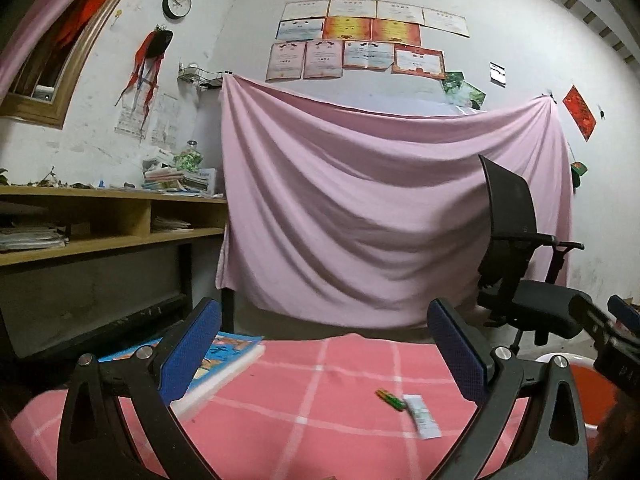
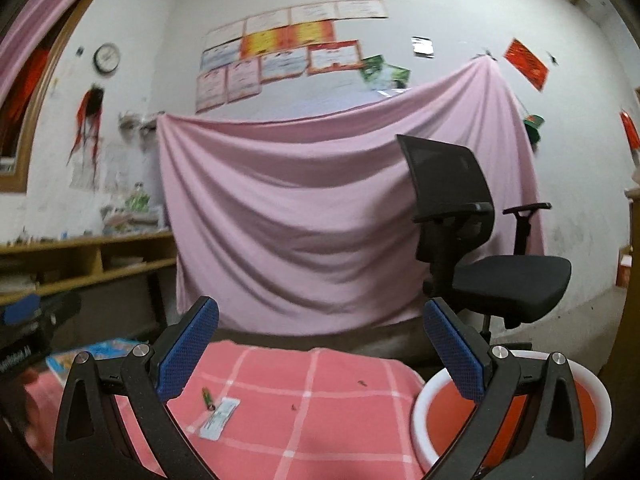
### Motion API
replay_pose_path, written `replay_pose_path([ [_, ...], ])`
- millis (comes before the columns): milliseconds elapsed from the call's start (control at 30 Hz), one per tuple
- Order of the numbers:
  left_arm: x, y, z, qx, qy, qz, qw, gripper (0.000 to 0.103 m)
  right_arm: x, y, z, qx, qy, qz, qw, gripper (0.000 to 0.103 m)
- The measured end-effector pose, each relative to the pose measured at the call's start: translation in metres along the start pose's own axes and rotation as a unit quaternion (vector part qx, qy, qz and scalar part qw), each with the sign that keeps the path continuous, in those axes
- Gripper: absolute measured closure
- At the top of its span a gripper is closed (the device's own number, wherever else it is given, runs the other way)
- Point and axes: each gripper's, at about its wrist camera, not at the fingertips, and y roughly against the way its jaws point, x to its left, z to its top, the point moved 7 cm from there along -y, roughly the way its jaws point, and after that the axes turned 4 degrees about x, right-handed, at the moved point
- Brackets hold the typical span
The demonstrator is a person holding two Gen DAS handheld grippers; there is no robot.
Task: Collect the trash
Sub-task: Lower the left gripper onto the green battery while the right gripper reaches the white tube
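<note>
at far left, a wooden shelf unit [image 1: 112,208] stacked with papers lines a white wall beneath a round clock [image 1: 177,3]. a colourful book [image 1: 224,356] lies at the left edge of a surface covered in pink checked cloth [image 1: 300,420], partly behind the left gripper's [image 1: 326,356] near finger. that gripper hangs above the cloth with its blue pads [image 1: 192,352] spread wide and nothing between them.

toward the middle of the cloth lie two bits of trash, touching end to end: a small green and yellow wrapper [image 1: 390,399] and a white paper packet [image 1: 422,416]. in the left wrist view they sit low and right of centre between the fingers; in the right wrist view the wrapper [image 2: 207,398] and the packet [image 2: 220,423] lie just right of the left finger, down on the cloth [image 2: 320,408] and apart from the pads.

a pink sheet [image 1: 380,208] hangs across the back wall under rows of certificates [image 1: 360,40]. the right gripper [image 2: 322,354] is likewise spread wide and empty. right of it stands a black office chair [image 2: 472,240], and below the right finger sits a round bin [image 2: 600,400] with a white rim and red inside, just beside the cloth's right edge.
</note>
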Motion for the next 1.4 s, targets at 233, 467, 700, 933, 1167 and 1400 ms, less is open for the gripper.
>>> replay_pose_path([
  [233,0.022,-0.03,-0.017,0.067,-0.007,0.027,0.9973,0.002,0.027,-0.024,-0.018,0.053,0.039,0.018,0.998,0.0],
  [467,0.041,-0.074,-0.054,0.191,0.018,0.052,0.9801,0.002,0.058,-0.079,-0.062,0.207,0.091,0.05,0.973,0.0],
  [700,0.044,-0.095,-0.073,0.252,0.028,0.048,0.966,0.002,0.077,-0.101,-0.095,0.3,0.112,0.083,0.944,0.004],
  [933,0.035,-0.117,-0.089,0.304,0.024,0.037,0.9515,0.003,0.101,-0.116,-0.133,0.393,0.153,0.125,0.898,0.036],
  [1167,0.026,-0.129,-0.095,0.33,0.042,0.006,0.9431,0.008,0.086,-0.119,-0.131,0.404,0.105,0.135,0.899,0.082],
  [1400,-0.005,-0.137,-0.101,0.357,0.037,-0.059,0.9313,0.03,0.073,-0.122,-0.127,0.402,0.092,0.13,0.902,0.084],
])
